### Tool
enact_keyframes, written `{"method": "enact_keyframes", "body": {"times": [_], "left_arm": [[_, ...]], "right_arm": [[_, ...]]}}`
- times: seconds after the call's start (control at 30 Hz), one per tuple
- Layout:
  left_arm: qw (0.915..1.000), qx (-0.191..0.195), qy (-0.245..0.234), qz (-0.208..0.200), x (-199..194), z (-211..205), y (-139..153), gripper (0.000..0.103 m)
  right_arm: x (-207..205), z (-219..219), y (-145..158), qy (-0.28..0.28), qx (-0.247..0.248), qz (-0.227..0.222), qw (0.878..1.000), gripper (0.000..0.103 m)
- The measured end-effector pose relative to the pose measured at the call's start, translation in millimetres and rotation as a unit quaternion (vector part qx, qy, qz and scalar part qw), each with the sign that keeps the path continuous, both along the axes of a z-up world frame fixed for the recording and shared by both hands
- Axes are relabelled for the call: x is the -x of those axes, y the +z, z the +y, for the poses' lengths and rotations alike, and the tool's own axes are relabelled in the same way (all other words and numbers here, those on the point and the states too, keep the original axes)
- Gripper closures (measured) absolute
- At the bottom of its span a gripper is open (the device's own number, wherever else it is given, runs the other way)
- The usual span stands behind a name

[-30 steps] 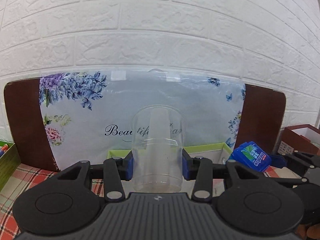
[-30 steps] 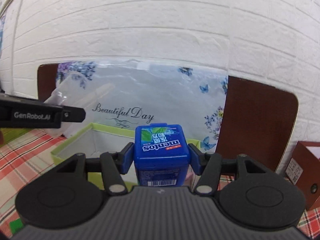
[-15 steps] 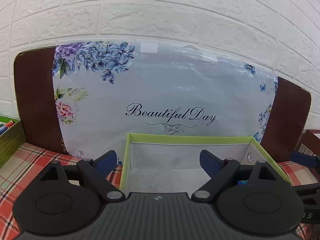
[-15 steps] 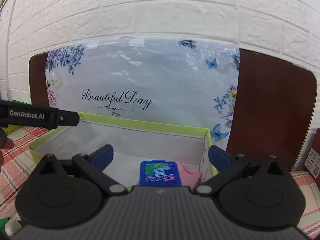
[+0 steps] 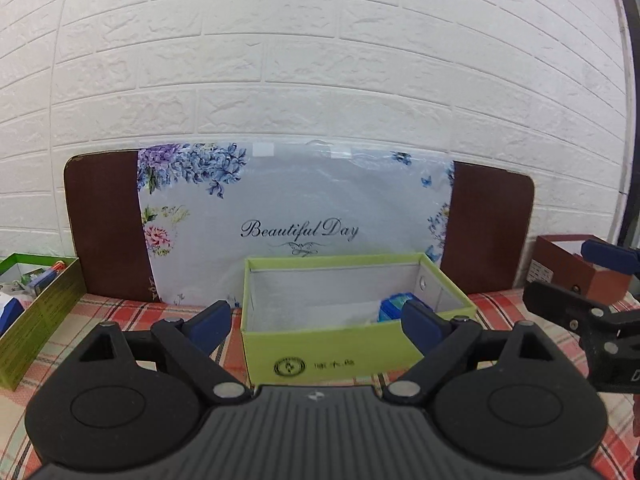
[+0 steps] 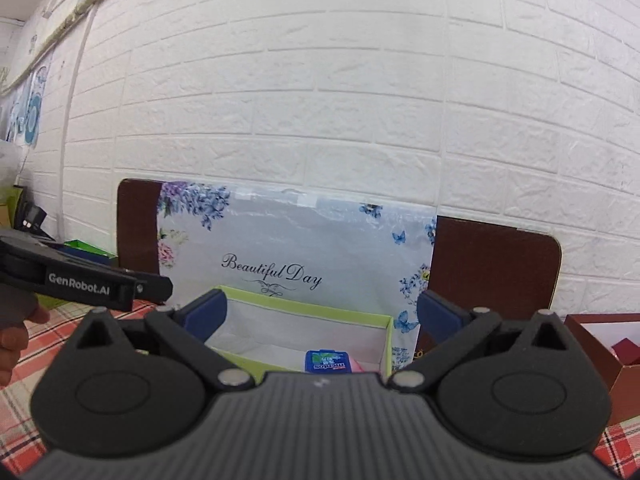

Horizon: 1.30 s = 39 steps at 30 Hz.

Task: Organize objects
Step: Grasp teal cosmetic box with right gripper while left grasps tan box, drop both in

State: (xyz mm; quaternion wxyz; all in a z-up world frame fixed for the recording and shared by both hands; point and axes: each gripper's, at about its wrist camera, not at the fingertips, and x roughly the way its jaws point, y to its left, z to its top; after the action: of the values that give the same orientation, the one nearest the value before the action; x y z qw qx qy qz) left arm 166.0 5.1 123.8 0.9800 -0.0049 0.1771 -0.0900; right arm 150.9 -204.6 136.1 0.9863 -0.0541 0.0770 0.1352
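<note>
Both grippers are wide open and hold nothing. The blue mint box (image 6: 327, 361) lies inside the green box (image 5: 352, 344), straight ahead of the right gripper (image 6: 320, 316), nearer than the left gripper (image 5: 316, 320).

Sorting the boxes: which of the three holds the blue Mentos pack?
The light green box in the middle; the Mentos pack lies inside it, not in the dark green or brown ones.
</note>
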Motion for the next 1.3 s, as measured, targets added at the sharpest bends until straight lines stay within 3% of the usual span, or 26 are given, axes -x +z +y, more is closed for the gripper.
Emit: {"method": "enact_keyframes", "body": {"times": [0.17, 0.3, 0.4, 0.5, 0.57, 0.6, 0.63, 0.8, 0.83, 0.9, 0.93, 1.07, 1.2, 1.3], "left_arm": [[0.9990, 0.004, -0.018, 0.040, 56.6, 6.1, -35.5, 0.008], [0.9955, 0.034, -0.019, 0.087, 81.6, 13.3, -75.6, 0.009], [0.9933, 0.035, -0.026, 0.107, 86.9, 12.2, -96.8, 0.013], [0.9927, 0.027, -0.016, 0.116, 81.0, 9.2, -109.7, 0.015], [0.9913, 0.023, -0.017, 0.129, 72.8, 8.0, -116.0, 0.033], [0.9897, 0.027, -0.024, 0.139, 69.0, 8.5, -118.6, 0.036], [0.9882, 0.035, -0.030, 0.146, 66.5, 9.2, -120.8, 0.038], [0.9881, 0.032, -0.032, 0.147, 58.4, 2.3, -126.2, 0.039], [0.9882, 0.028, -0.033, 0.147, 57.1, 0.6, -127.0, 0.042], [0.9869, 0.017, -0.039, 0.155, 53.9, -1.6, -129.3, 0.068], [0.9862, 0.017, -0.043, 0.159, 53.4, -1.0, -130.4, 0.071], [0.9847, 0.024, -0.055, 0.164, 69.4, 5.1, -127.5, 0.071], [0.9851, 0.005, -0.063, 0.160, 92.4, 8.1, -124.2, 0.071], [0.9872, 0.000, -0.059, 0.148, 93.2, 5.7, -122.8, 0.068]], "right_arm": [[57.5, 2.8, -25.4, 0.008, 0.020, 0.011, 1.000, 0.000], [80.7, 13.0, -67.2, 0.021, 0.040, 0.073, 0.996, 0.024], [88.8, 22.0, -96.5, 0.033, 0.044, 0.121, 0.991, 0.042], [89.2, 29.4, -117.4, 0.032, 0.051, 0.152, 0.987, 0.045], [86.8, 30.7, -125.8, 0.025, 0.052, 0.164, 0.985, 0.046], [85.4, 30.0, -128.2, 0.020, 0.050, 0.173, 0.983, 0.057], [85.5, 28.8, -129.8, 0.022, 0.049, 0.181, 0.982, 0.073], [102.0, 17.6, -123.6, 0.044, 0.011, 0.207, 0.977, 0.081], [105.7, 13.8, -120.5, 0.052, -0.005, 0.221, 0.974, 0.081], [113.4, 5.2, -117.2, 0.072, -0.044, 0.245, 0.966, 0.082], [116.5, 1.3, -116.3, 0.078, -0.061, 0.257, 0.961, 0.082], [116.7, -15.9, -118.0, 0.052, -0.103, 0.279, 0.953, 0.080], [112.5, -21.5, -117.7, -0.015, -0.075, 0.262, 0.962, 0.065], [116.3, -12.4, -114.6, -0.003, -0.040, 0.230, 0.972, 0.043]]}}
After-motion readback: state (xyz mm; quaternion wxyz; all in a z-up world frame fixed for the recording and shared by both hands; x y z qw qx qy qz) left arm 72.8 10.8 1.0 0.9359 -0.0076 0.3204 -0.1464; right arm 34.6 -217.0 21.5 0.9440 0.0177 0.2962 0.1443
